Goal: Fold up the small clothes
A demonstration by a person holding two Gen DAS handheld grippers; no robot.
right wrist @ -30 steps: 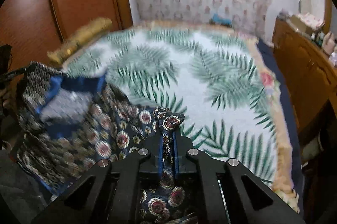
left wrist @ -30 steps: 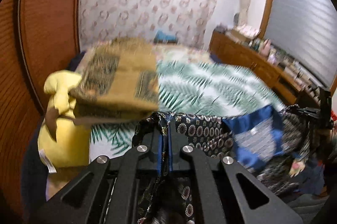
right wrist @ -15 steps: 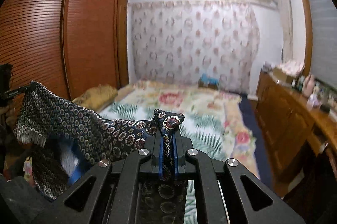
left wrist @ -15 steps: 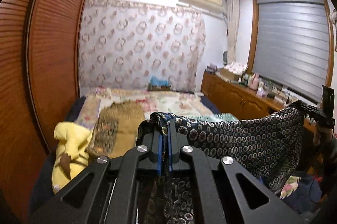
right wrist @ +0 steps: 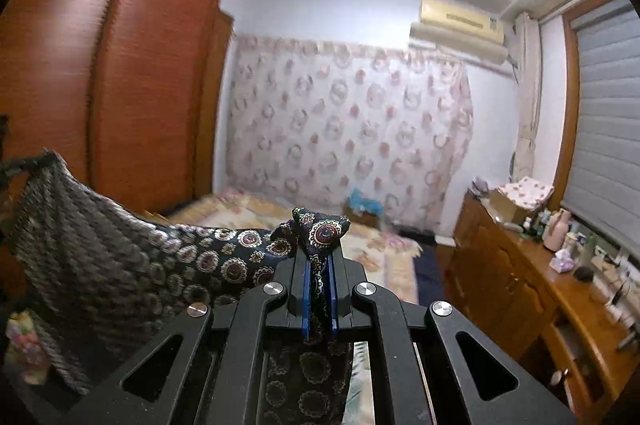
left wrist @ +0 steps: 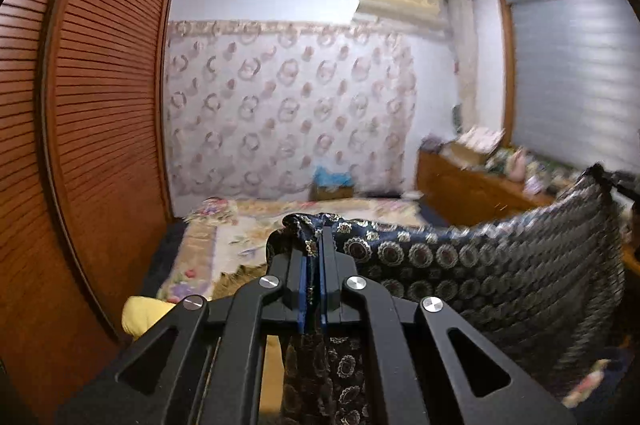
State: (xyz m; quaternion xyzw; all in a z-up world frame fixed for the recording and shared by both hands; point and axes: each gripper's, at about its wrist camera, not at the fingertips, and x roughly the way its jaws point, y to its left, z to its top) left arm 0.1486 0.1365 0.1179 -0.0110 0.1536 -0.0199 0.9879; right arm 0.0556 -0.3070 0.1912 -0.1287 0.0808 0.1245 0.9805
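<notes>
A dark navy garment with gold medallion print [left wrist: 472,265] hangs stretched in the air between my two grippers. My left gripper [left wrist: 313,245] is shut on one corner of it; the cloth runs right to the other gripper's far tip [left wrist: 612,179]. My right gripper [right wrist: 320,245] is shut on the opposite corner of the same garment [right wrist: 140,265], which stretches left toward the left gripper at the frame edge. Both are held high above the bed [right wrist: 384,253]. The garment's lower part is hidden below the frames.
A brown louvred wardrobe [left wrist: 80,145] stands on the left. A wooden dresser [right wrist: 540,285] crowded with bottles and boxes runs along the right wall under the blind. A patterned curtain [right wrist: 348,137] covers the far wall. A yellow plush toy [left wrist: 148,317] lies at the bed's left.
Both grippers have lifted the garment up off the bed and tilted upward; the views now show wall and ceiling. The cloth has gone from slack to spread between them.
</notes>
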